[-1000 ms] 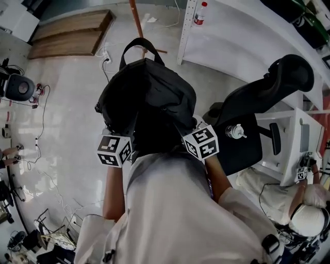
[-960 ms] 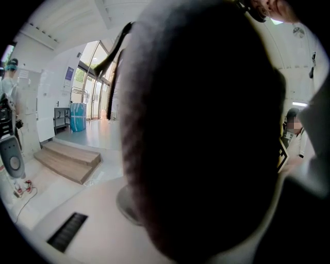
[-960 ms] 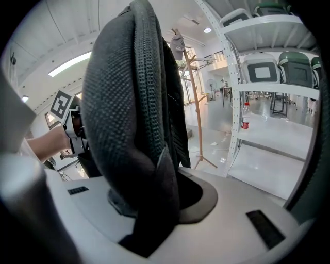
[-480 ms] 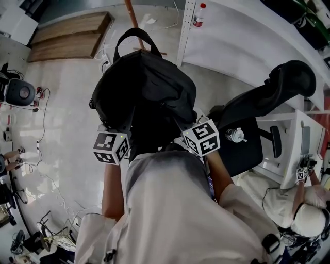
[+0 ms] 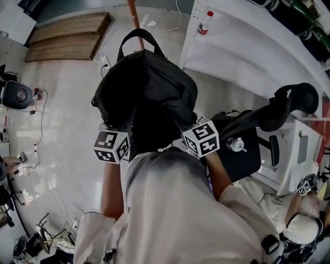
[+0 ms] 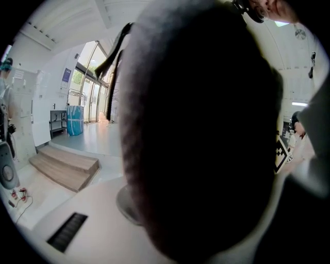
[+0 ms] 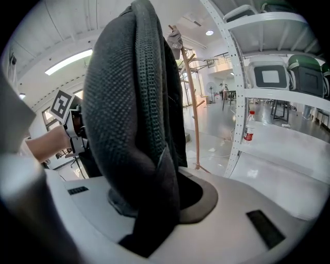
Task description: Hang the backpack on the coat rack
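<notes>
The main risk is that the backpack (image 5: 147, 87) never catches a hook: it is held off the floor in front of the person, its carry loop (image 5: 139, 38) pointing toward the wooden pole of the coat rack (image 5: 134, 11), and the bulky black body hides the hooks from the head view, so the loop could slide past a peg or knock the slim rack over. A second risk is slippage. Each claw grips only soft fabric near the bag's lower end, so the weight hanging beyond the grips could drag the cloth out, probably on one side first, and swing the bag toward the office chair (image 5: 268, 111) close by on the right. The left gripper (image 5: 112, 143) is clamped on the backpack's dark fabric, which fills its own view; the right gripper (image 5: 200, 139) is closed on a padded, knit-textured edge of the bag. Both forearms reach forward side by side, elbows bent, grippers angled slightly downward.
</notes>
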Tool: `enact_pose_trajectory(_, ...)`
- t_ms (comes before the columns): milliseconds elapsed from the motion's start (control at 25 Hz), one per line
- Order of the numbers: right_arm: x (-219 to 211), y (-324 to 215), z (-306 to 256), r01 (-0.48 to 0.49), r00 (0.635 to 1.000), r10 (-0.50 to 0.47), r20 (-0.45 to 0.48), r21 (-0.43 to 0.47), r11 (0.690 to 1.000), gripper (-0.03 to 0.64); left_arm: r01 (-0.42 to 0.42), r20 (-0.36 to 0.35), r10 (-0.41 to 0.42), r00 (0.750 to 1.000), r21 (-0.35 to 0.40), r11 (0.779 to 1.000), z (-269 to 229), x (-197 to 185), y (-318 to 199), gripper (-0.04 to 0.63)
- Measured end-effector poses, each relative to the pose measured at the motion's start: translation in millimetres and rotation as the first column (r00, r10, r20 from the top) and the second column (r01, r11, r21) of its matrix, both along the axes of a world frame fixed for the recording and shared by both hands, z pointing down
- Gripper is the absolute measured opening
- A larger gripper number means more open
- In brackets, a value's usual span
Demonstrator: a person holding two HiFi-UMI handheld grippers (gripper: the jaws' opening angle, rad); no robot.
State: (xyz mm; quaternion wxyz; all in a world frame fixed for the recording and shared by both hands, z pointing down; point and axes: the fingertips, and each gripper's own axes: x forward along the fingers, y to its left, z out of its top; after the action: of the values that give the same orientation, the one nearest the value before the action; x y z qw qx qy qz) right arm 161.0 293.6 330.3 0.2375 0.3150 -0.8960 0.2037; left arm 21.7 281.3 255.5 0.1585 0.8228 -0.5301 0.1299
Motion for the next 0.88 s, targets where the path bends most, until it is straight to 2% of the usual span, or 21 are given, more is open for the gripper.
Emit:
enact_pose_trajectory(520, -51.9, -73.1, 0.2, -0.019, 1.000, 0.018, -0.015, -0.026, 0.999, 0.112, -0.018, -0.018, 0.018, 1.000, -0.032, 0.999, 2.5, -52.9, -77.9, 0.084)
enact_pose_trajectory(880, -86.2, -119.5, -4.9, -0.071, 0.997, 0.070, -0.027, -0.032, 0.997, 0.112, -0.067, -0.030, 0.066, 0.997, -0.039, 0.997, -1.0, -86.8, -131.6, 0.084)
